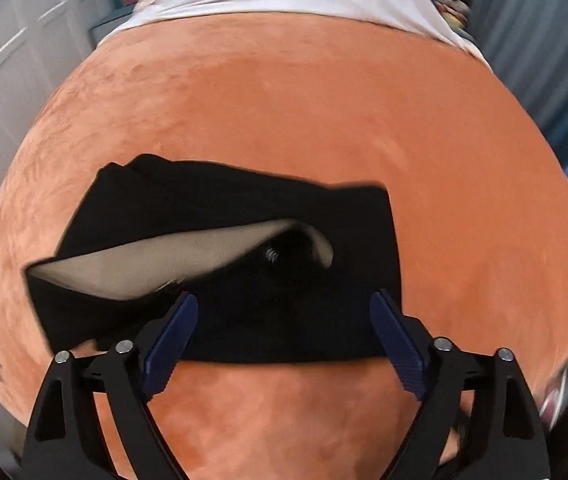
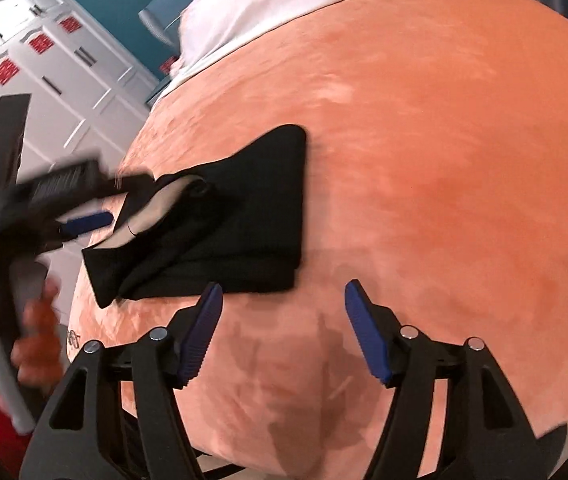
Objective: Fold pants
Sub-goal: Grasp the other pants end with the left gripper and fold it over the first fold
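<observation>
Finishing the fold: pants [image 1: 220, 264] lie bundled on the blanket [image 1: 323, 120], just ahead of the left tongs [image 1: 284, 312], jaws wide, nothing held. Right tongs [image 2: 284, 300] also gape empty, pants ahead-left. The upturned pale flap [image 1: 164, 256] should be pressed flat, edges squared.

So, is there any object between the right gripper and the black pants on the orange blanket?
Nothing visible is. The right gripper is open just short of the near edge of the pants, with only bare orange blanket between them. The left gripper, also open, is at the far left side of the pants, out of the way.
</observation>
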The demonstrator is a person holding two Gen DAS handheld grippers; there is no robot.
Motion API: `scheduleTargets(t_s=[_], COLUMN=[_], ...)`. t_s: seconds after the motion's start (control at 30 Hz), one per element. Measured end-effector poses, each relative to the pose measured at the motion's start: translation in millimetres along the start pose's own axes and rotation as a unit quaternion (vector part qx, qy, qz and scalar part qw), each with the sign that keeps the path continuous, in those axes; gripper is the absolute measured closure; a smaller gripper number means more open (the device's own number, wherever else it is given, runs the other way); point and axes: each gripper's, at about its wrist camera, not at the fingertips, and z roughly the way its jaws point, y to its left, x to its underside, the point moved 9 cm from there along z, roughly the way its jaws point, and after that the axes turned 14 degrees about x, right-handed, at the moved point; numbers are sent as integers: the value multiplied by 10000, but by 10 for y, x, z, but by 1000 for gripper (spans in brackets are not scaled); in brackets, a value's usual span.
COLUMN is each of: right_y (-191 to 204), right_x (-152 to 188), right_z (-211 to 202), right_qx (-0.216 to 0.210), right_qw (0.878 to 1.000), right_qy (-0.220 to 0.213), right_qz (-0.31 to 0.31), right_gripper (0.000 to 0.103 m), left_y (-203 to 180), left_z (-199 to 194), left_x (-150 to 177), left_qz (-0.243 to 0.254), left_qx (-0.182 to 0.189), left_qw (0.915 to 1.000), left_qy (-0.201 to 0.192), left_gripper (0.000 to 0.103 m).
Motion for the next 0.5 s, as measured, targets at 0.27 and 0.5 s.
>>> scheduleTargets(t_s=[0.27,0.5], right_y=[1084,1363], right_x=[-276,-525], right_z=[441,962], right_qx=[260,977], right_qw=[9824,9607], right_qy=[-26,44], right_qz=[-1847,-2597], right_gripper=[40,40], left_y=[1629,2597], left_z=[-931,-506], left_x=[270,602], left_qz=[-872,-1248], left_qx=[-615,-479], left_qw=[9903,9898], left_qy=[-888,-493], left_gripper=[16,18])
